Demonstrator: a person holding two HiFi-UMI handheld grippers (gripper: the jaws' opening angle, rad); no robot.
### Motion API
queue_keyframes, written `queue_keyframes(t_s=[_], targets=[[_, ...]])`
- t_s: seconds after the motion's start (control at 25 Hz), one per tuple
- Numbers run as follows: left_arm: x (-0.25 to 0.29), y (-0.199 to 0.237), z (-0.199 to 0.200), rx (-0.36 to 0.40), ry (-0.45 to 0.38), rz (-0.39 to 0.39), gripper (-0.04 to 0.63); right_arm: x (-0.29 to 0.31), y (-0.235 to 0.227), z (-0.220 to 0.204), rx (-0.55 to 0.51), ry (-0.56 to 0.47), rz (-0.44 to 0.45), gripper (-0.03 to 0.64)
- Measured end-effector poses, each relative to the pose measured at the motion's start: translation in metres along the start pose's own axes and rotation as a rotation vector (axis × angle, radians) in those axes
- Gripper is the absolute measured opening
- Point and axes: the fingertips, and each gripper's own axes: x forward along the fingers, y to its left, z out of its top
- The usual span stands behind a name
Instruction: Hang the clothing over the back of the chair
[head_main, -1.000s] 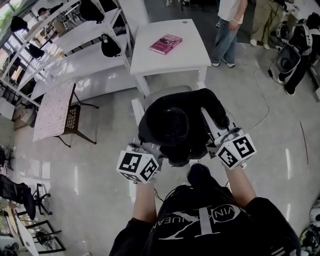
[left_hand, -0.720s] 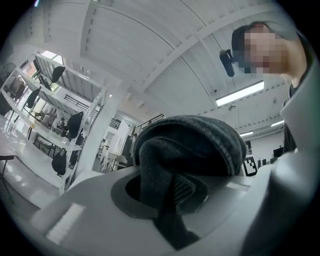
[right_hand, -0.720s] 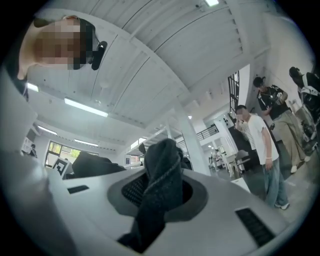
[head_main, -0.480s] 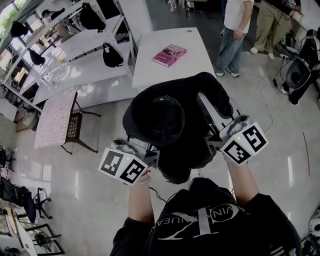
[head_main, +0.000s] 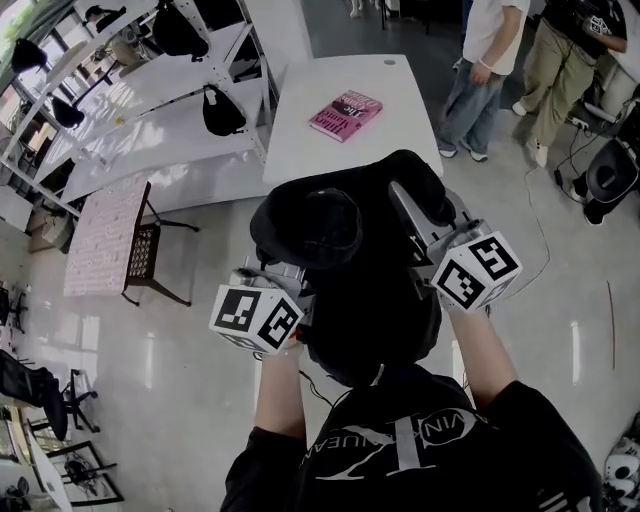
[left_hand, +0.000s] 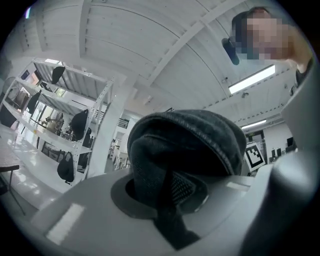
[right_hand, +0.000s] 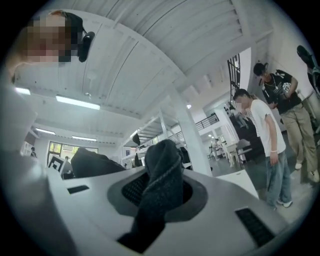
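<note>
A black garment (head_main: 360, 290) hangs bunched between my two grippers, lifted in front of me. In the head view the left gripper (head_main: 298, 290) pinches its left side and the right gripper (head_main: 406, 212) pinches its right side, higher up. The left gripper view shows dark knit fabric (left_hand: 185, 145) clamped between the jaws and bulging above them. A fold of the same fabric (right_hand: 162, 170) is squeezed between the jaws in the right gripper view. The garment hides the chair in the head view.
A white table (head_main: 300, 130) with a pink book (head_main: 345, 113) stands just beyond the garment. White shelving with black bags (head_main: 150, 90) runs along the left, with a small patterned table (head_main: 105, 240) nearby. Two people (head_main: 490, 70) stand at the upper right.
Both grippers have risen and moved forward toward the white table, carrying the black garment up. The chair that showed under it a second ago is now covered.
</note>
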Motion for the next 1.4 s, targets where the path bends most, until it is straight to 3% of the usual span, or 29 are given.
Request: queue_keyframes(t_s=[0.48, 0.92, 1.4], targets=[[0.072, 0.072, -0.088, 0.038, 0.183, 0.119, 0.058, 0.067, -0.089, -0.099, -0.064, 0.224, -0.024, 0.078], [0.086, 0.097, -0.176, 0.104, 0.422, 0.172, 0.06, 0.074, -0.12, -0.199, -0.178, 0.479, -0.003, 0.078], [0.079, 0.108, -0.238, 0.064, 0.588, 0.206, 0.063, 0.062, -0.13, -0.259, -0.213, 0.647, 0.036, 0.081]])
